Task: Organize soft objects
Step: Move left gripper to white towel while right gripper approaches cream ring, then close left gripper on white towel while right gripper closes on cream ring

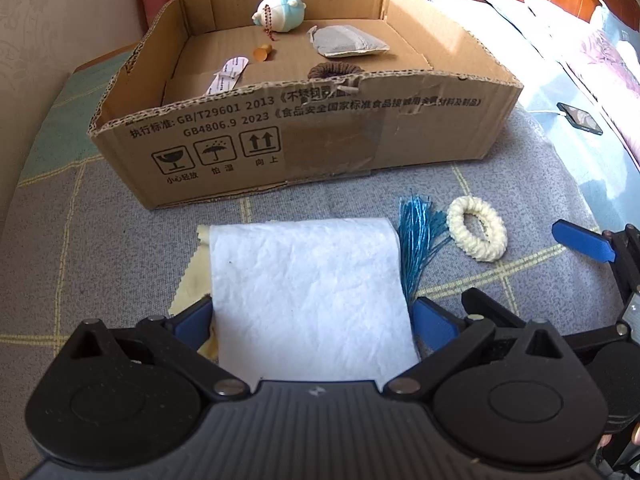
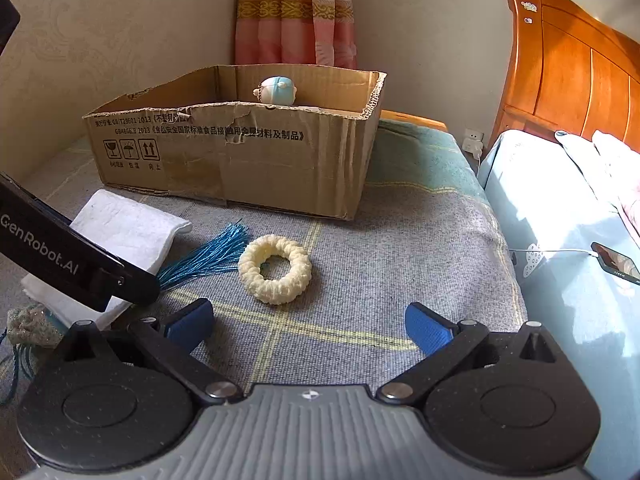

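Box (image 1: pixel 304 136) on bed (image 1: pixel 120 220) already has plush toy (image 1: pixel 280 10), grey pouch (image 1: pixel 346 42), brown scrunchie (image 1: pixel 334 71) + small bits inside. Left outside: white cloth (image 1: pixel 312 292) between wide jaws of left gripper (image 1: pixel 314 318), not clamped; blue tassel (image 2: pixel 208 256); cream scrunchie (image 2: pixel 275 269) ahead of right gripper (image 2: pixel 308 326), jaws wide, empty. Approx half done.

Brown scrunchie (image 1: pixel 335 71) half behind box wall (image 1: pixel 304 128)

R claw (image 2: pixel 308 328) open | cream scrunchie (image 2: pixel 275 269) ahead | box (image 2: pixel 240 160) behind
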`<state>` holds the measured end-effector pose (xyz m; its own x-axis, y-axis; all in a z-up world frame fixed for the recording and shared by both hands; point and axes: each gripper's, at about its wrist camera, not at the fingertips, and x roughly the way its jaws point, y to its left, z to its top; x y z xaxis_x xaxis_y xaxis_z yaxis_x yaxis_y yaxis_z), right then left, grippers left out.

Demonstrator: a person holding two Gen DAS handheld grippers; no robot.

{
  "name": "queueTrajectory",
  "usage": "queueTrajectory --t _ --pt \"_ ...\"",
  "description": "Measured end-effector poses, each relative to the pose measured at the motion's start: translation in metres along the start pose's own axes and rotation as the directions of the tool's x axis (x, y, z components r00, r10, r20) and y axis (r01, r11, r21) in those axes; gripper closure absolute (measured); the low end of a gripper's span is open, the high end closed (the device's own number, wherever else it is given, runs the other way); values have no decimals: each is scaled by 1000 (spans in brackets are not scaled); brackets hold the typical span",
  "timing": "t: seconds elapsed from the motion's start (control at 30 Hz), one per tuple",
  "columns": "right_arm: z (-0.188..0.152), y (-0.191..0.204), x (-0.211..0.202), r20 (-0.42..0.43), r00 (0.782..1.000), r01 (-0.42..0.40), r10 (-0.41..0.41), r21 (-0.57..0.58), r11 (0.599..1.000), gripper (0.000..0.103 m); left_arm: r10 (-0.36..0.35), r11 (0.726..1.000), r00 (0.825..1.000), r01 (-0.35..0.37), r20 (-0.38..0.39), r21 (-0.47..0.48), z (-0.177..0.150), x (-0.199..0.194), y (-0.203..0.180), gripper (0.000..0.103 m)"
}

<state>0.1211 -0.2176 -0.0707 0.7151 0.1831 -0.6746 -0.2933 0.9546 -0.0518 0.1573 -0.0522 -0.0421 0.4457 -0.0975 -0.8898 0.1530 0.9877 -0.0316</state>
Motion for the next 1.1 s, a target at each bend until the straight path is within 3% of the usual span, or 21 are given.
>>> queueTrajectory --t 0.17,0.33,0.43,0.57,0.83,0.97,1.1 --pt "-2 -1 -1 7 1000 -5 5 -4 1000 0 38 999 999 -38 16 17 -2 2 -7 4" --pt "-2 0 -1 10 1000 -6 6 -5 1000 0 31 999 999 -33 42 36 -4 -6 -7 24" --pt "-2 -1 -1 9 1000 -4 4 -3 1000 0 32 998 998 -34 51 45 -4 -10 -4 29" --pt "-2 0 -2 4 1000 1 -1 -1 1000 0 10 999 998 -13 62 44 -5 -16 0 31" --pt "0 4 -1 -12 1000 2 -2 4 1000 0 -19 996 994 10 111 84 -8 -37 3 44" --pt "2 6 0 -17 1000 -12 12 4 1000 0 -27 997 992 17 121 79 -9 -41 7 44" --pt "7 9 3 -3 1000 -5 5 0 1000 7 -31 997 991 22 133 71 -9 -41 14 50"
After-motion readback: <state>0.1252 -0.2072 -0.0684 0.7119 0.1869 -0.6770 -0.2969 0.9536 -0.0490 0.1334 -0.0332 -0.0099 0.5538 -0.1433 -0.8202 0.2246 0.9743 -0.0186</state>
